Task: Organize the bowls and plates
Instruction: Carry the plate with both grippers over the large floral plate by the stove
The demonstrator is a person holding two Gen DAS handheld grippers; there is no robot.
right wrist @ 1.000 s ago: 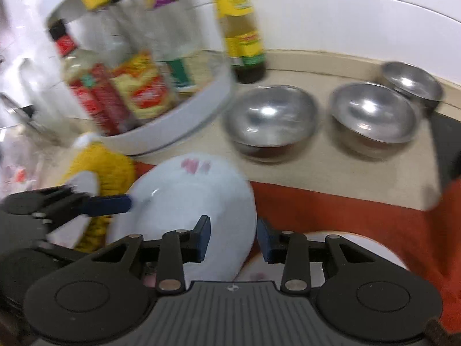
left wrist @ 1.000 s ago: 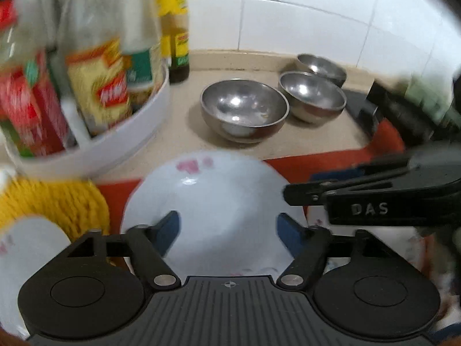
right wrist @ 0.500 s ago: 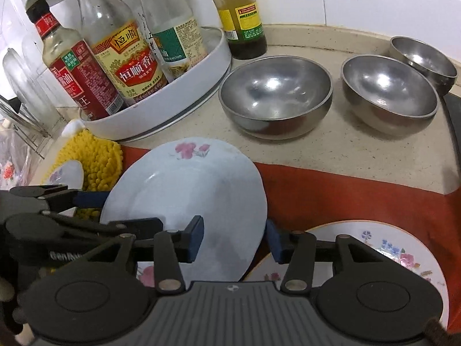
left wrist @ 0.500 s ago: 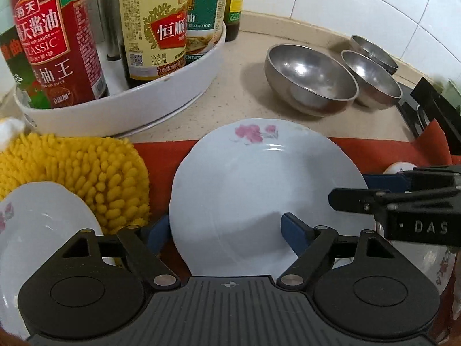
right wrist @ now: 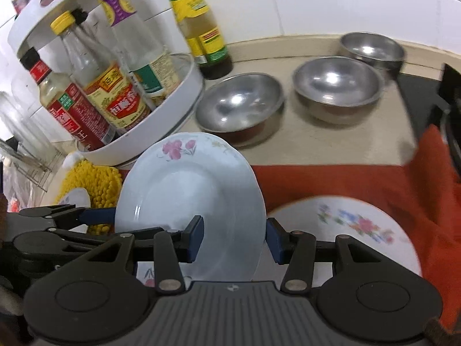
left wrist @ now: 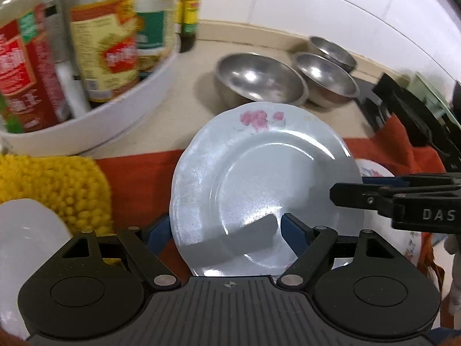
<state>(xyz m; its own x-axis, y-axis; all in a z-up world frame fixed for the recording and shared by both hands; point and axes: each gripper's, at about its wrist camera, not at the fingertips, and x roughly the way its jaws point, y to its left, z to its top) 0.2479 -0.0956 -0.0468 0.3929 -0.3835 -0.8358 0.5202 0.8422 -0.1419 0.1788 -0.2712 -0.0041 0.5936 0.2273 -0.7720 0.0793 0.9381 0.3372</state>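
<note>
A white plate with a pink flower (left wrist: 265, 178) is tilted up off the red cloth, held between both grippers. My left gripper (left wrist: 222, 230) has its blue pads at the plate's near left rim. My right gripper (right wrist: 234, 238) holds the plate's right rim (right wrist: 201, 190) between its blue pads. A second flowered plate (right wrist: 354, 225) lies flat on the red cloth under it, to the right. Three steel bowls (right wrist: 242, 103) (right wrist: 337, 83) (right wrist: 371, 47) stand in a row at the back. Another white plate (left wrist: 26, 230) lies at the left.
A white turntable rack (right wrist: 161, 121) with sauce bottles stands at the back left. A yellow chenille pad (left wrist: 57, 184) lies beside it. A dark bottle (right wrist: 207, 40) stands by the tiled wall. A black stove edge (right wrist: 426, 92) is at the right.
The flowered plate has been tipped up from lying flat on the red cloth. Both grippers rose with it, and the plate beneath shows more.
</note>
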